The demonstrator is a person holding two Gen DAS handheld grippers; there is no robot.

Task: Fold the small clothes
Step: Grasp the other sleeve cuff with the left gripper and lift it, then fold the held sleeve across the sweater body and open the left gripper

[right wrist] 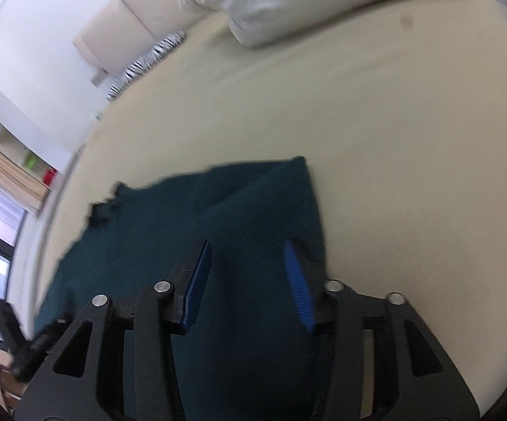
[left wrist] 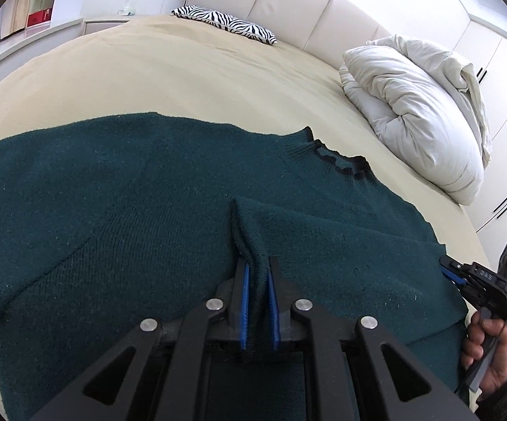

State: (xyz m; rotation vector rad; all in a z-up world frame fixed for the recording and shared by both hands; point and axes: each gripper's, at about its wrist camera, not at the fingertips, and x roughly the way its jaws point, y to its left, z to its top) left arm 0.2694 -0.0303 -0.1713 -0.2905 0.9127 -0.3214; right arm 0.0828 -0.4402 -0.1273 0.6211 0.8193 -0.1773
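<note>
So: left tongs (left wrist: 257, 273) are pinched on a raised ridge of the green sweater (left wrist: 113, 210), blue pads (left wrist: 245, 301) squeezing a doubled layer of knit between them. Looks like the end of a sleeve or a side edge brought in over the body; a fold flap runs from the pinch out toward the right edge of the garment. Holding by the edge makes sense, it lets the flap be carried and laid flat without bunching.

Right tongs (right wrist: 248, 263) are spread wide, nothing between the pads, hovering above the sweater's right side. Whether they touch the fabric I can't tell; the right view is motion-blurred. In the left view they sit at the sweater's right edge, gripped by the person's hand (left wrist: 488, 347). My guess is they're free to pin or smooth while the left does the carrying.

Sweater lies spread on the bed (left wrist: 183, 70), near its front edge, collar (left wrist: 337, 161) pointing toward the headboard. White duvet (left wrist: 418, 105) is bundled at the bed's right side, well apart from the sweater; zebra pillow (left wrist: 225, 22) at the head end.

Judgement: fold is early, body still mostly open.
</note>
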